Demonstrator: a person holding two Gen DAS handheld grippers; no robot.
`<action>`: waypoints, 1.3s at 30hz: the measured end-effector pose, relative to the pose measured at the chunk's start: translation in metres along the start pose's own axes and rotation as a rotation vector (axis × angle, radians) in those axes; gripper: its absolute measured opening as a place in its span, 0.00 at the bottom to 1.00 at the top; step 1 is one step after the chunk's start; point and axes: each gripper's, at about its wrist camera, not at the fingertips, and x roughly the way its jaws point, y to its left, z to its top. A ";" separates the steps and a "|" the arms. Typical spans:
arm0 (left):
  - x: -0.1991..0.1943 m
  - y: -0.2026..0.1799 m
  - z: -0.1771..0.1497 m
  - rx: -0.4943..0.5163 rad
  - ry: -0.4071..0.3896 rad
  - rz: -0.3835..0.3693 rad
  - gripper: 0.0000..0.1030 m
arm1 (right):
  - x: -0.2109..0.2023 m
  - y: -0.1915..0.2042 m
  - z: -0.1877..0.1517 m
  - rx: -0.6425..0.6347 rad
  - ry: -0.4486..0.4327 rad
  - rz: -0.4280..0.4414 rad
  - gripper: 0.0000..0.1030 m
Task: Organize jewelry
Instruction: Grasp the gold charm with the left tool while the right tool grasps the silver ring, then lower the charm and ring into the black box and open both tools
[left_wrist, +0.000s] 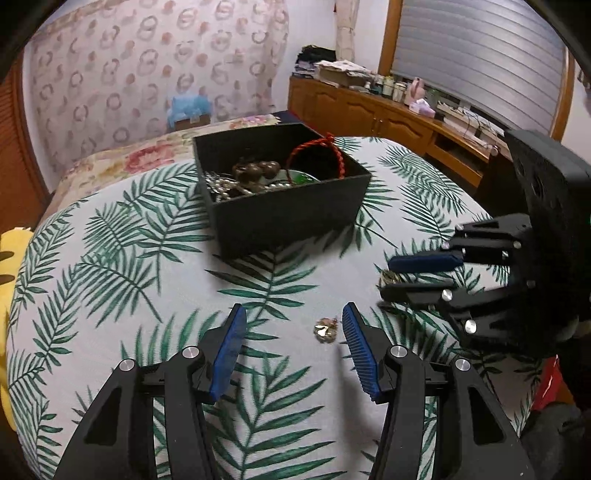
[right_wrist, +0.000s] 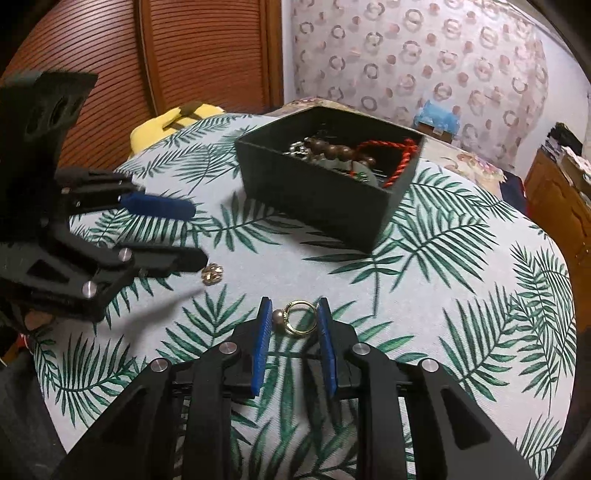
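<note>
1 black box (left_wrist: 280, 218) | 1 gold ring (right_wrist: 300, 318) | 1 gold charm (left_wrist: 325, 329)

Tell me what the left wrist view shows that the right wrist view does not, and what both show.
Only the left wrist view: a wooden sideboard under a shuttered window.

Only the right wrist view: a gold ring with a bead, held between the pads of the right hand-held gripper, and a slatted wooden door.

Both: the black jewelry box, the leaf-print cloth, the small gold charm, and the open left hand-held gripper.
</note>
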 end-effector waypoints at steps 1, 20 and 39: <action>0.001 -0.002 0.000 0.005 0.004 -0.001 0.50 | -0.001 -0.002 0.001 0.004 -0.004 -0.002 0.26; 0.012 -0.020 -0.001 0.097 0.038 0.018 0.14 | -0.013 -0.020 0.015 0.022 -0.061 -0.014 0.26; -0.004 0.022 0.074 0.022 -0.109 0.048 0.14 | 0.003 -0.068 0.102 0.028 -0.166 -0.031 0.26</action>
